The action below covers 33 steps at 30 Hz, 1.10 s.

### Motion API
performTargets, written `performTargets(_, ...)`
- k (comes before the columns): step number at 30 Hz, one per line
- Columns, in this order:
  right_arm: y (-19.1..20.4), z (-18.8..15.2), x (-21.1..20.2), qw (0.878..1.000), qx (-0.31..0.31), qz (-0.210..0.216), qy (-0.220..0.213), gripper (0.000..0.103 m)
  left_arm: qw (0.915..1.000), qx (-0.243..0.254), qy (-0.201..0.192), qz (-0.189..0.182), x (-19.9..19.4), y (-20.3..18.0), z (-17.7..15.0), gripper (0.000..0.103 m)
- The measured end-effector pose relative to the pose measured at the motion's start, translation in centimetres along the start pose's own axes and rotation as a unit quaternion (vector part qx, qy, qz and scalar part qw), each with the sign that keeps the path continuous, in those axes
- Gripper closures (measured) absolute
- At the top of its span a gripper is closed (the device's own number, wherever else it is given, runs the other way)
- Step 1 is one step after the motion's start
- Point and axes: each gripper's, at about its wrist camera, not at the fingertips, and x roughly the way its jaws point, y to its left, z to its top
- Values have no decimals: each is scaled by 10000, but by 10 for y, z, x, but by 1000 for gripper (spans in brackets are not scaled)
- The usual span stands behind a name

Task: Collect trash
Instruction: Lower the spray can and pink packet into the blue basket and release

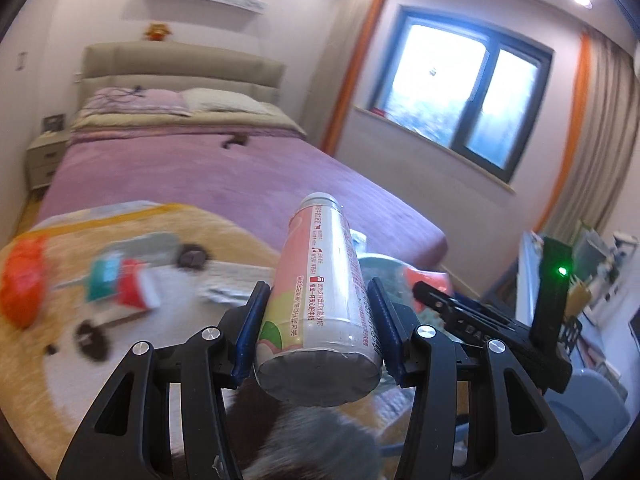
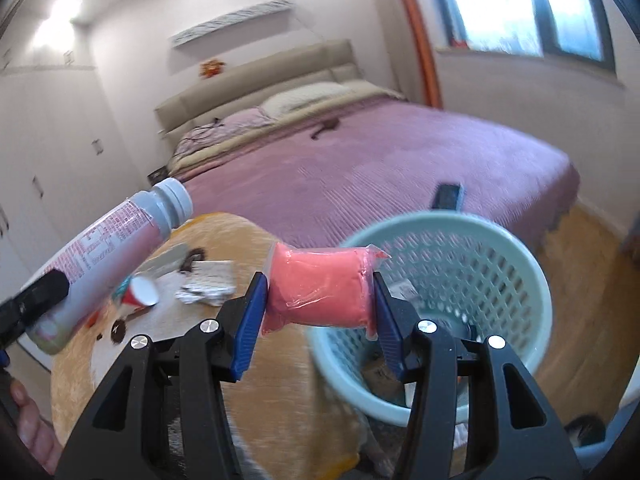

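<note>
My left gripper [image 1: 318,304] is shut on a pink and white drink bottle [image 1: 320,300], held above a tan plush cushion [image 1: 48,368]; the bottle also shows at the left of the right wrist view [image 2: 108,256]. My right gripper [image 2: 318,292] is shut on a pink plastic-wrapped packet [image 2: 320,284], held beside the near rim of a pale green mesh basket [image 2: 500,248]. Loose trash lies on the cushion: a red and white paper cup [image 2: 140,296], crumpled paper [image 2: 208,284] and a teal and red wrapper [image 1: 120,280]. The right gripper [image 1: 480,316] shows in the left wrist view.
A bed with a purple cover [image 1: 240,176] fills the background, with a dark object [image 2: 446,196] near its corner. A nightstand [image 1: 44,160] stands left of it. A window [image 1: 460,92] is on the right wall. Wood floor [image 2: 580,260] lies past the basket.
</note>
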Motion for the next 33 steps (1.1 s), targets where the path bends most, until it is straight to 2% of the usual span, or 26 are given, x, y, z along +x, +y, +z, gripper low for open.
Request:
performTargets(2, -26, 4, 6, 9993, 320, -39, 162, 55, 9996, 91, 183, -202, 24, -17, 3, 55)
performTargets(7, -67, 6, 23, 9958, 617, -474, 483, 55, 9972, 181, 502, -525, 72, -45, 4, 55)
performTargets(12, -91, -1, 44, 9905, 845, -729, 799, 54, 9934, 344, 882, -647, 126, -69, -4, 55)
performTargets(18, -111, -13, 61, 9858, 978, -869, 1055, 54, 9899, 367, 1192, -679, 167, -80, -13, 54)
performTargets(21, -118, -13, 65, 9844, 1026, -907, 1101, 53, 9894, 313, 1175, -798, 174, -81, -15, 50)
performTargets(29, -125, -12, 59, 9854, 1046, -882, 1016, 52, 9905, 225, 1144, -730, 166, -73, -21, 43)
performTargets(32, -116, -11, 55, 9868, 959, -894, 948, 33, 9908, 182, 1138, -715, 160, -69, -22, 43)
performTargets(33, -113, -11, 54, 9875, 914, -889, 925, 32, 9908, 151, 1131, -727, 156, -66, -22, 43)
